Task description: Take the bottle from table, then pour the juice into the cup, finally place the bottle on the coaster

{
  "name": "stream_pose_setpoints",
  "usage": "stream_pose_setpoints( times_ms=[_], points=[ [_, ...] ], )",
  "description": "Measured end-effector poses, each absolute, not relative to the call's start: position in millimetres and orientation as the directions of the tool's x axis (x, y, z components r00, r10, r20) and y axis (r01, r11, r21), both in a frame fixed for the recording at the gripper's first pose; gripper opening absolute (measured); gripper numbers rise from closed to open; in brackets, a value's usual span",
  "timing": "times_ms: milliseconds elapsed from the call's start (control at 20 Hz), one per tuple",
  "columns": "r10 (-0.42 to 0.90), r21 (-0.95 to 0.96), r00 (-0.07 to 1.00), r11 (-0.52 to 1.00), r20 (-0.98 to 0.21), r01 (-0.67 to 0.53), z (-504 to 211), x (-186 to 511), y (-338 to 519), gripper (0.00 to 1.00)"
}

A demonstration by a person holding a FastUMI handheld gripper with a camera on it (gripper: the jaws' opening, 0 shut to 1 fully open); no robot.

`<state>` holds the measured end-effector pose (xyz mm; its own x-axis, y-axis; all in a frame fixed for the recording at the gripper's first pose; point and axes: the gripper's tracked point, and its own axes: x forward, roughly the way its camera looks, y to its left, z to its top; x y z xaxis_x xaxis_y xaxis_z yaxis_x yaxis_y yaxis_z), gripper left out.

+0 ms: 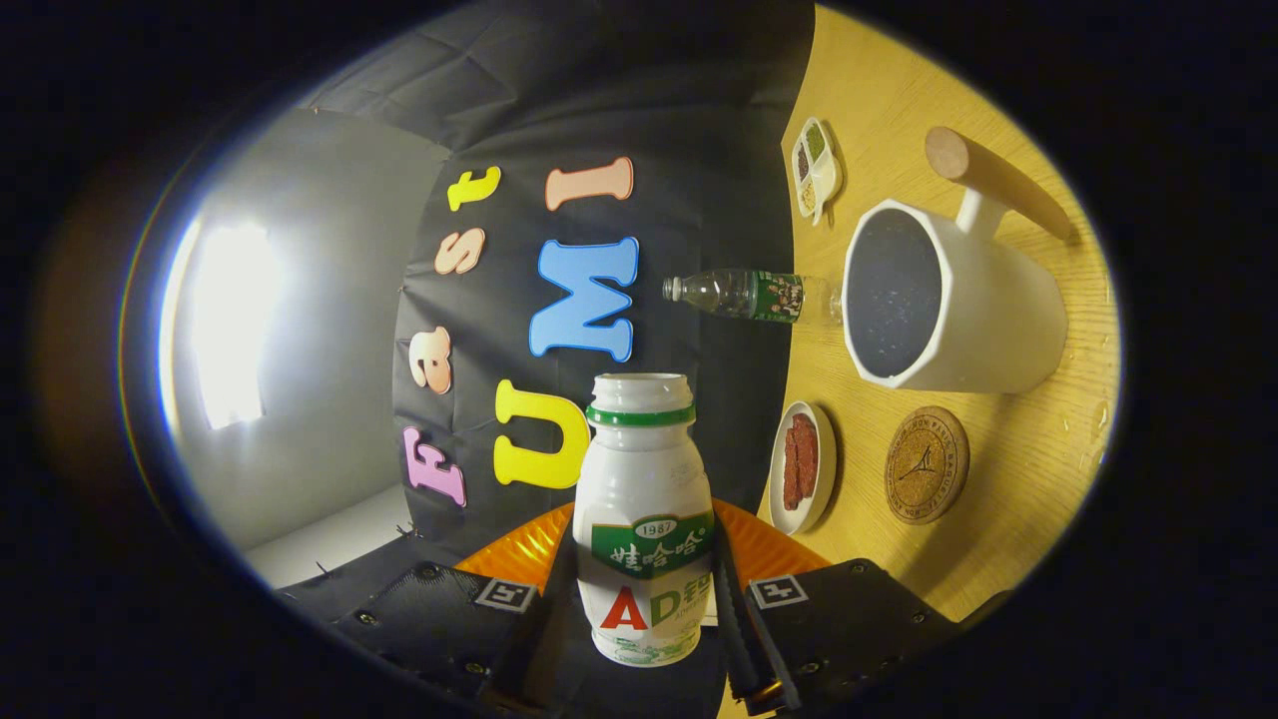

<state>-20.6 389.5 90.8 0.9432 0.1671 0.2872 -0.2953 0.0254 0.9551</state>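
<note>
My gripper (644, 599) clamps the open white bottle (647, 519) at lower centre; the cup (949, 300) and cork coaster (927, 464) lie on the table (1038, 449) at right.

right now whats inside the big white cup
The white cup shows a dark, speckled inside up to near the rim; whether that is liquid or lining is unclear, and its bottom is hidden. The gripper holds the bottle.
</note>
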Motion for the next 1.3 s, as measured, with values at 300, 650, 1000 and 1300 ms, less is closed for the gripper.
stream_pose_setpoints(
  times_ms=[300,650,1000,1300],
  points=[
    [0.149,0.950,0.939,-0.025,0.310,-0.310,91,-20,388,0.63],
    [0.120,0.940,0.934,-0.097,0.337,-0.327,91,-20,386,0.63],
    [0.095,0.933,0.934,-0.148,0.343,-0.328,93,-20,381,0.63],
    [0.084,0.926,0.932,-0.171,0.354,-0.336,95,-22,378,0.63]
  ],
)
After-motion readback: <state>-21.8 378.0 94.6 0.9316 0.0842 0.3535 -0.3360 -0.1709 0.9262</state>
